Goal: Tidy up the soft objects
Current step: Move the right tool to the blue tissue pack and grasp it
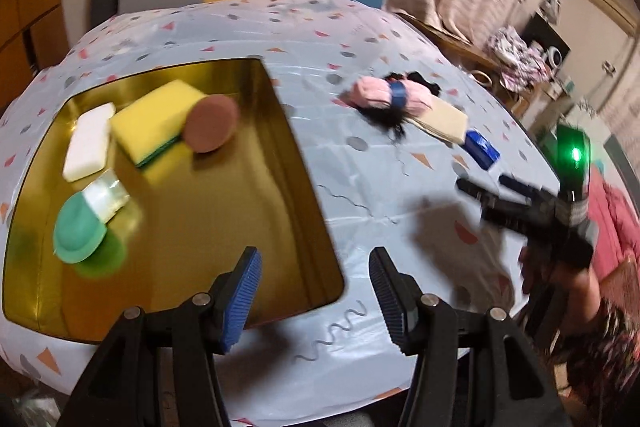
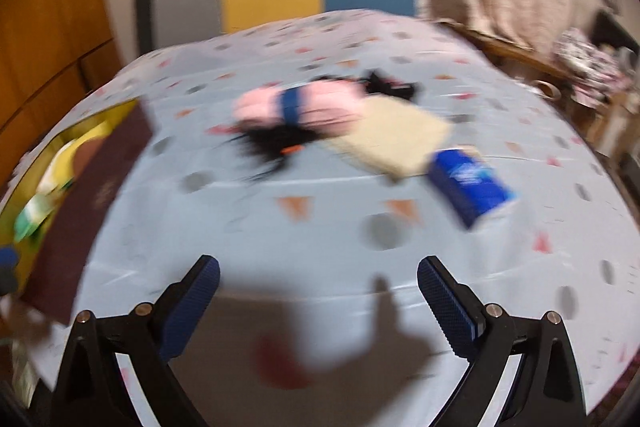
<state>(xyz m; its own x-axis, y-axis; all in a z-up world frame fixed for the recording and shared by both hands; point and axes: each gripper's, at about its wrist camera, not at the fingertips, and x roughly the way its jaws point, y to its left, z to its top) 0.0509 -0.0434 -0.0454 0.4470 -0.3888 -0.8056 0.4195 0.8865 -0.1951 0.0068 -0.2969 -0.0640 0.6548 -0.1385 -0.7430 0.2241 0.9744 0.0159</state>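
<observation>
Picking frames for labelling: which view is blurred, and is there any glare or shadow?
Right wrist view: heavy motion blur, pink roll smeared, gripper shadow on the cloth. Left wrist view: mostly sharp, gold box gleams with reflections, right gripper blurred.

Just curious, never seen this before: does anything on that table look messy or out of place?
Yes. A pink roll, a black tangle, a beige pad and a blue packet lie loosely clustered on the tablecloth, outside the gold box.
</observation>
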